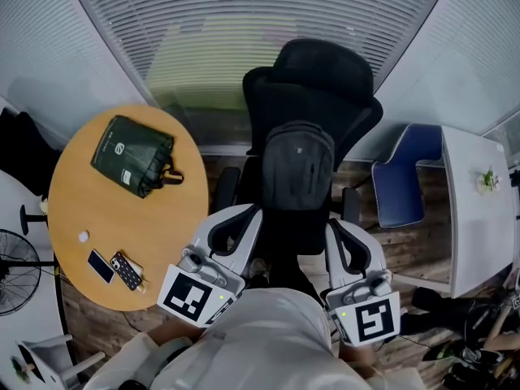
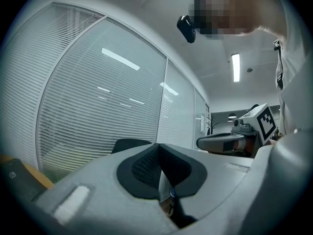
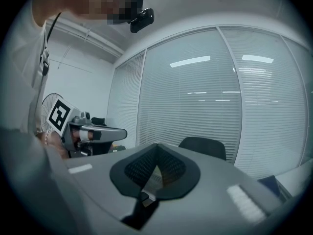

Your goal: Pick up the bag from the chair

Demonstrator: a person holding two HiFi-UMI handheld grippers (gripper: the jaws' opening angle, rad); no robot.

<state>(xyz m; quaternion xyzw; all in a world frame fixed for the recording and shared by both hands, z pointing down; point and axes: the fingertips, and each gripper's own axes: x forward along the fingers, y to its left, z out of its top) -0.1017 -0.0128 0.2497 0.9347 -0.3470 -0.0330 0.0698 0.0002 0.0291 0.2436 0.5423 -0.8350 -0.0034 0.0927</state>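
Slatted blinds (image 1: 268, 15) close off the far wall, and in front of them a black office chair (image 1: 325, 71) faces me on a wood-plank floor (image 1: 223, 169). The backpack (image 1: 299, 165), dark grey, stands upright on the seat and leans against the chair back, under the headrest.

I have both tools low in the head view, on either side of the seat's front edge. The left tongs (image 1: 248, 212) point up toward the backpack's lower left side. Their gripper view shows the two pads pressed together with nothing between them. The right tongs (image 1: 334, 227) sit near the backpack's lower right side, also clenched and empty. Neither one touches the bag. The chair's armrests (image 1: 227, 187) flank the backpack, one just beyond each tip, so each tool sits close to an armrest.

Off to the left is a round desk (image 1: 81, 210) of light wood. On it lie a green bag (image 1: 134, 153) with dark handles, a dark phone (image 1: 101, 266), a phone in a patterned case (image 1: 127, 270) just beside it, and a small white object (image 1: 83, 236). A fan (image 1: 16, 270) stands past that desk's left edge. To the right, a blue chair (image 1: 402, 177) is tucked against a white desk (image 1: 475, 218) that carries a small plant (image 1: 487, 179).
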